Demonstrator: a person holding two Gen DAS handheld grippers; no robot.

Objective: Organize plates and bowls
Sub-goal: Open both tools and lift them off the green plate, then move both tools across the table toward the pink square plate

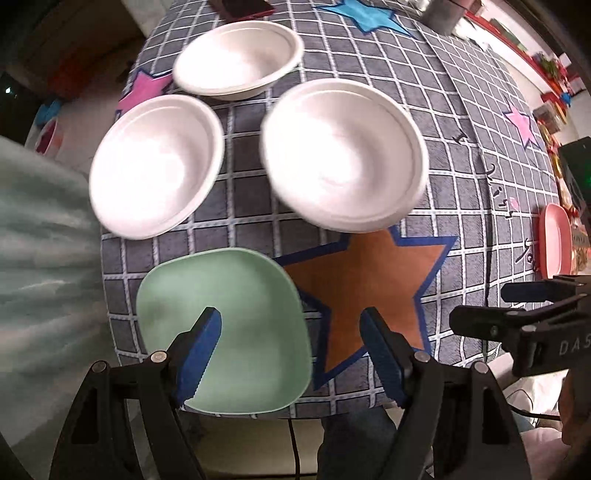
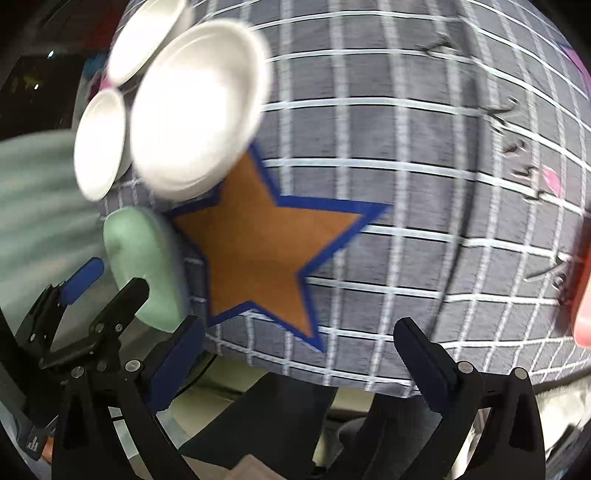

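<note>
Three white bowls [image 1: 345, 155] stand apart on a grey checked tablecloth [image 1: 461, 110]: one just above an orange star [image 1: 369, 291] with a blue border, one [image 1: 155, 166] to its left, and one [image 1: 238, 59] farther back by a pink star [image 1: 142, 90]. A mint-green square plate [image 1: 236, 314] lies at the near table edge, just left of the orange star. The left gripper [image 1: 291, 354] hangs above that plate's right edge with its jaws apart and nothing between them. The right gripper [image 2: 299, 363] stands spread wide and empty over the near edge of the cloth, below the orange star. A pink plate [image 1: 554, 236] sits at the far right edge. A pale green fabric [image 1: 40, 240] hangs at the left, and a red-edged dark object [image 1: 240, 9] lies at the back.
</note>
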